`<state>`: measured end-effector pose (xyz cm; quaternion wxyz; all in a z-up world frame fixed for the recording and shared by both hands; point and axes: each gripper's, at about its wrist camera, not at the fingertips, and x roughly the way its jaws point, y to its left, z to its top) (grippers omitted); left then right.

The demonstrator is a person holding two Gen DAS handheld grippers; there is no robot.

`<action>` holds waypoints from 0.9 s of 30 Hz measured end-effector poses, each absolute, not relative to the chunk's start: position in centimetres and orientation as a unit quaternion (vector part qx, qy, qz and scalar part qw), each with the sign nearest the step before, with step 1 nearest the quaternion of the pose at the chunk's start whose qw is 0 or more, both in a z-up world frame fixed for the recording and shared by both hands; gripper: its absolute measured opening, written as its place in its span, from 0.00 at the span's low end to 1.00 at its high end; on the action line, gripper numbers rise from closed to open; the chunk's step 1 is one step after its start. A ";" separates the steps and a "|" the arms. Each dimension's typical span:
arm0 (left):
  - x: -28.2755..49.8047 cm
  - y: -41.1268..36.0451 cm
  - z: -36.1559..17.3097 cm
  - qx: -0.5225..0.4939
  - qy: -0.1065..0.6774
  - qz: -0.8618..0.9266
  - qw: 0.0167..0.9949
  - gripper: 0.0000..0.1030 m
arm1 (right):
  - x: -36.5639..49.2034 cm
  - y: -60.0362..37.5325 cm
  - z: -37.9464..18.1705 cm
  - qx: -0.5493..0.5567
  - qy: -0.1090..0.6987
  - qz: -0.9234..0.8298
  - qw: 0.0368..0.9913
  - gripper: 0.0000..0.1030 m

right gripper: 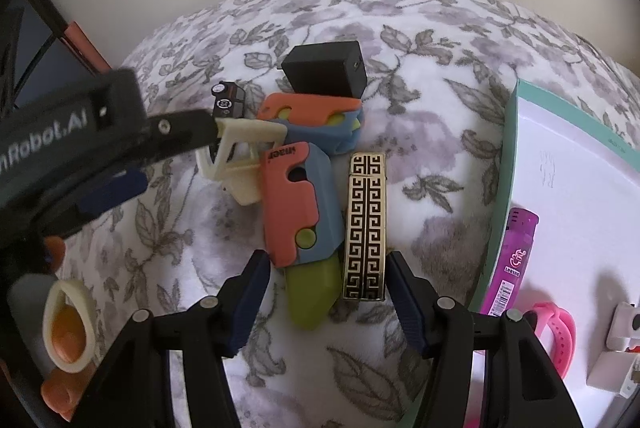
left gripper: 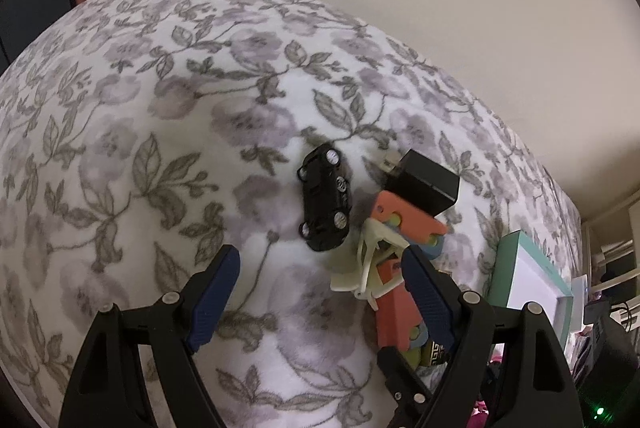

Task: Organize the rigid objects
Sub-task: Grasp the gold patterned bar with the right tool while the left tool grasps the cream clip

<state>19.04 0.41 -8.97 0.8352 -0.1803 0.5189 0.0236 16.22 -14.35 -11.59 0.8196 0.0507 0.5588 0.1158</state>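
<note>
On the flowered blanket (left gripper: 160, 148) lie a black toy car (left gripper: 325, 197), a black box (left gripper: 423, 182), two orange-and-blue toy knives (right gripper: 298, 204), a cream plastic frame (right gripper: 240, 164) and a gold-and-black patterned lighter (right gripper: 366, 226). My left gripper (left gripper: 320, 292) is open, just short of the car and the cream frame (left gripper: 366, 264). My right gripper (right gripper: 326, 304) is open, its fingers either side of the near ends of the lower knife and the lighter. The left gripper's body (right gripper: 80, 144) shows in the right wrist view, reaching to the cream frame.
A teal-rimmed white box lid (right gripper: 508, 164) lies to the right, holding a purple lighter (right gripper: 510, 260), a pink strap (right gripper: 556, 332) and small white items. A pale wall stands behind the bed. Dark furniture stands at far left.
</note>
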 end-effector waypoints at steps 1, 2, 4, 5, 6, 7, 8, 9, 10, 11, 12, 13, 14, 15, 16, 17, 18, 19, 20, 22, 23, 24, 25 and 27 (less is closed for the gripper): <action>19.1 0.3 -8.9 -0.177 0.518 0.022 0.837 0.81 | 16.3 -14.3 -11.6 0.050 0.558 0.116 0.820 0.61; 19.2 0.2 -8.9 -0.173 0.518 0.020 0.838 0.81 | 16.3 -14.3 -11.6 0.051 0.558 0.116 0.820 0.61; 19.2 -0.1 -8.8 -0.164 0.519 0.014 0.839 0.81 | 16.5 -14.3 -11.6 0.051 0.558 0.116 0.820 0.61; 19.1 -0.3 -8.8 -0.160 0.520 0.010 0.839 0.81 | 16.5 -14.3 -11.6 0.050 0.558 0.117 0.820 0.61; 19.1 -0.4 -8.8 -0.156 0.522 0.008 0.839 0.81 | 16.5 -14.2 -11.6 0.049 0.557 0.117 0.821 0.61; 19.0 -0.4 -8.8 -0.154 0.523 0.006 0.838 0.81 | 16.6 -14.2 -11.7 0.048 0.557 0.117 0.821 0.61; 19.0 -0.4 -8.8 -0.152 0.525 0.003 0.838 0.81 | 16.6 -14.2 -11.7 0.047 0.557 0.117 0.821 0.61; 18.8 -0.4 -8.8 -0.152 0.525 0.002 0.837 0.81 | 16.7 -14.2 -11.7 0.045 0.557 0.118 0.821 0.61; 18.8 -0.3 -8.7 -0.152 0.525 0.004 0.837 0.81 | 16.7 -14.1 -11.7 0.044 0.557 0.118 0.821 0.61; 18.8 -0.2 -8.7 -0.149 0.526 0.009 0.837 0.81 | 16.6 -14.1 -11.7 0.043 0.557 0.119 0.821 0.61; 18.8 -0.1 -8.7 -0.144 0.526 0.016 0.838 0.81 | 16.7 -14.1 -11.7 0.043 0.557 0.120 0.821 0.61; 18.7 -0.1 -8.8 -0.141 0.526 0.020 0.839 0.81 | 16.7 -14.1 -11.7 0.043 0.557 0.120 0.821 0.61; 18.8 -0.1 -9.0 -0.139 0.527 0.021 0.838 0.81 | 16.6 -14.1 -11.8 0.043 0.557 0.120 0.821 0.61; 18.7 0.0 -9.2 -0.146 0.527 0.013 0.837 0.81 | 16.6 -14.1 -11.8 0.043 0.556 0.120 0.821 0.61; 18.7 0.0 -9.3 -0.151 0.526 0.006 0.837 0.81 | 16.6 -14.1 -11.8 0.042 0.556 0.121 0.821 0.61; 18.7 0.0 -9.3 -0.154 0.527 0.002 0.836 0.81 | 16.7 -14.1 -11.8 0.042 0.556 0.121 0.821 0.61; 18.7 -0.1 -9.2 -0.152 0.526 0.002 0.837 0.81 | 16.6 -14.1 -11.8 0.043 0.556 0.120 0.821 0.61; 18.7 -0.2 -9.0 -0.150 0.524 0.000 0.838 0.81 | 16.6 -14.1 -11.8 0.042 0.556 0.120 0.821 0.61; 18.6 -0.5 -8.8 -0.147 0.522 -0.006 0.840 0.81 | 16.6 -14.1 -11.8 0.042 0.556 0.120 0.821 0.61; 18.7 -0.9 -8.5 -0.141 0.519 -0.010 0.843 0.81 | 16.5 -14.1 -11.8 0.041 0.556 0.121 0.821 0.61; 18.8 -1.0 -8.5 -0.137 0.520 -0.007 0.843 0.81 | 16.6 -14.1 -11.8 0.041 0.556 0.120 0.821 0.61; 19.0 -1.2 -8.6 -0.135 0.522 -0.006 0.842 0.78 | 16.6 -14.1 -11.8 0.041 0.556 0.120 0.821 0.61; 19.1 -1.3 -8.8 -0.134 0.523 -0.007 0.842 0.74 | 16.6 -14.1 -11.8 0.041 0.556 0.120 0.821 0.61; 19.6 -1.6 -9.2 -0.133 0.527 -0.010 0.839 0.56 | 16.6 -14.1 -11.8 0.041 0.556 0.120 0.821 0.61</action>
